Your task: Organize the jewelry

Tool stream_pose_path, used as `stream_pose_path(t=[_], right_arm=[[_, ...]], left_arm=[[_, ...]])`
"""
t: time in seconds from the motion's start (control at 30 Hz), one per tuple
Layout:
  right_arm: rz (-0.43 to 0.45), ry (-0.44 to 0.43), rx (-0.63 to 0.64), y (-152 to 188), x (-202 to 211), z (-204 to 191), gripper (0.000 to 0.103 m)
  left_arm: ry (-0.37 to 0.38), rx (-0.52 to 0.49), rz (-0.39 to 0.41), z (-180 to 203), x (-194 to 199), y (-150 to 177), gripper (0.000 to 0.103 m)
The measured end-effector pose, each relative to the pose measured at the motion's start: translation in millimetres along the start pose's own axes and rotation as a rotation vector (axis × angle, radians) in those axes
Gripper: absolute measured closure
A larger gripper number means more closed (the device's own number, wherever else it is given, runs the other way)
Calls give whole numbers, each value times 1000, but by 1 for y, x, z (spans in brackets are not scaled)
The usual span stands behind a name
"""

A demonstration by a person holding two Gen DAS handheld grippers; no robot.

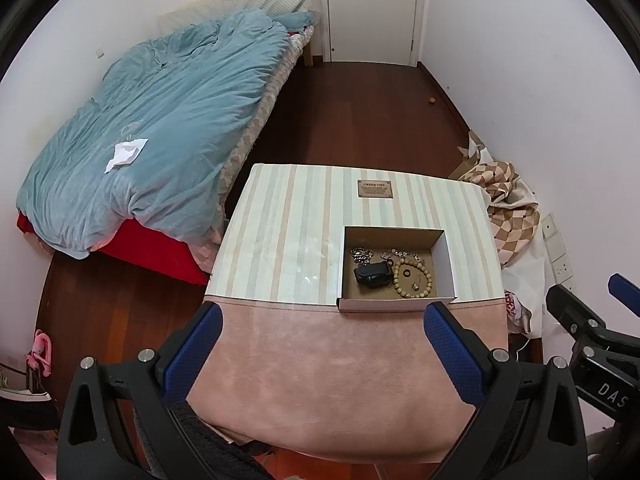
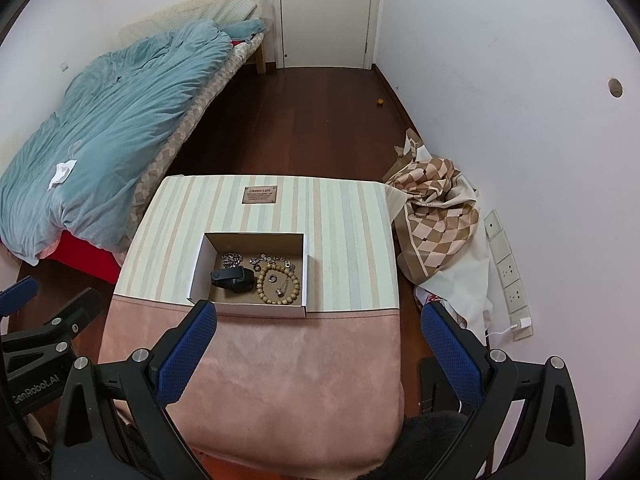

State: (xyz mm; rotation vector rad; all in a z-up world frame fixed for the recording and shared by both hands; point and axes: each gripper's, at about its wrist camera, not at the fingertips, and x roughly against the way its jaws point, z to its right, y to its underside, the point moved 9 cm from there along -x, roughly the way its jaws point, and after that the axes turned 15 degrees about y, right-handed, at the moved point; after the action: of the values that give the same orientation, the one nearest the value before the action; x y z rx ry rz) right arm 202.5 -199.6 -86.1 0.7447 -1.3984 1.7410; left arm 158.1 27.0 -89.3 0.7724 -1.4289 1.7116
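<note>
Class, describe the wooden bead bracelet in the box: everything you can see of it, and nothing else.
The wooden bead bracelet is a closed loop of round, tan, wood-like beads lying flat on the brown floor of the open cardboard box, toward its right side. A small dark ring and a thin chain with a small pendant lie within the loop. A black strap-like item sits beside it on the left.

Open-topped box (image 2: 306, 272) is reachable from above; its walls block sideways entry, pink cloth (image 2: 280, 360) before it seemingly bare.
</note>
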Motion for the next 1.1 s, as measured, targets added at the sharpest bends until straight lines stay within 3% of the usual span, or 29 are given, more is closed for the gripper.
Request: stream_pose_path(t=[1.1], right_arm=[[3, -1, 7, 4, 1, -1, 0]], left_arm=[[-2, -3, -1, 0, 4, 4, 0]])
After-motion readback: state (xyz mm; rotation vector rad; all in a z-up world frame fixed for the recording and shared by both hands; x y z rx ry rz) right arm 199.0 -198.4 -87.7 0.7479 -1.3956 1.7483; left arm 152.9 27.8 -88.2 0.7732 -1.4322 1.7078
